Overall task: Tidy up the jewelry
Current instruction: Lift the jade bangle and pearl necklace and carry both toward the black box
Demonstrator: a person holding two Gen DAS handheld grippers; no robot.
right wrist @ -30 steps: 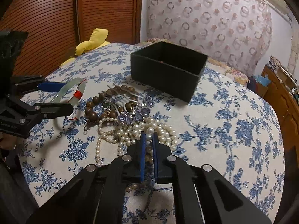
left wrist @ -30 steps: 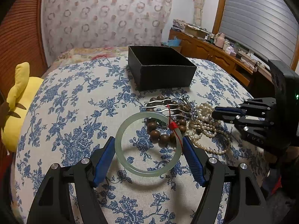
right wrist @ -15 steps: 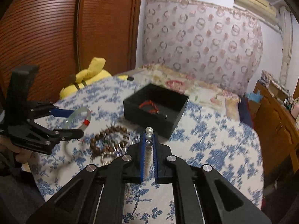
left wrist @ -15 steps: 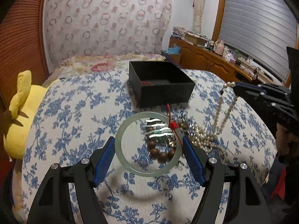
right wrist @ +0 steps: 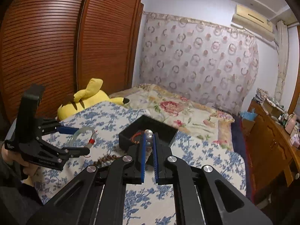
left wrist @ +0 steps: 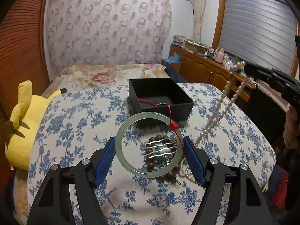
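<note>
My left gripper (left wrist: 149, 146) is shut on a pale green jade bangle (left wrist: 129, 165) with a red cord tied to it, held flat above the blue-flowered table. In the right wrist view the same left gripper (right wrist: 82, 140) shows at the left with the bangle (right wrist: 82, 131). My right gripper (right wrist: 149, 142) is shut on a pearl necklace (right wrist: 148, 136); from the left wrist view the pearl necklace (left wrist: 223, 108) hangs in a long strand from the right gripper (left wrist: 245, 68) down to the heap. An open black box (left wrist: 183, 106) holding a red cord piece stands behind. Brown wooden beads (left wrist: 159, 137) and a silver bangle lie beneath.
A yellow plush toy (left wrist: 22, 123) sits at the table's left edge. Behind the table lies a bed with a floral cover (right wrist: 180, 110). A wooden sideboard (left wrist: 206, 67) with bottles runs along the right wall. Wooden slatted doors (right wrist: 46, 46) stand at the left.
The right gripper has risen, drawing the pearl necklace up off the heap into a hanging strand. The left gripper has lifted the jade bangle somewhat higher above the table.
</note>
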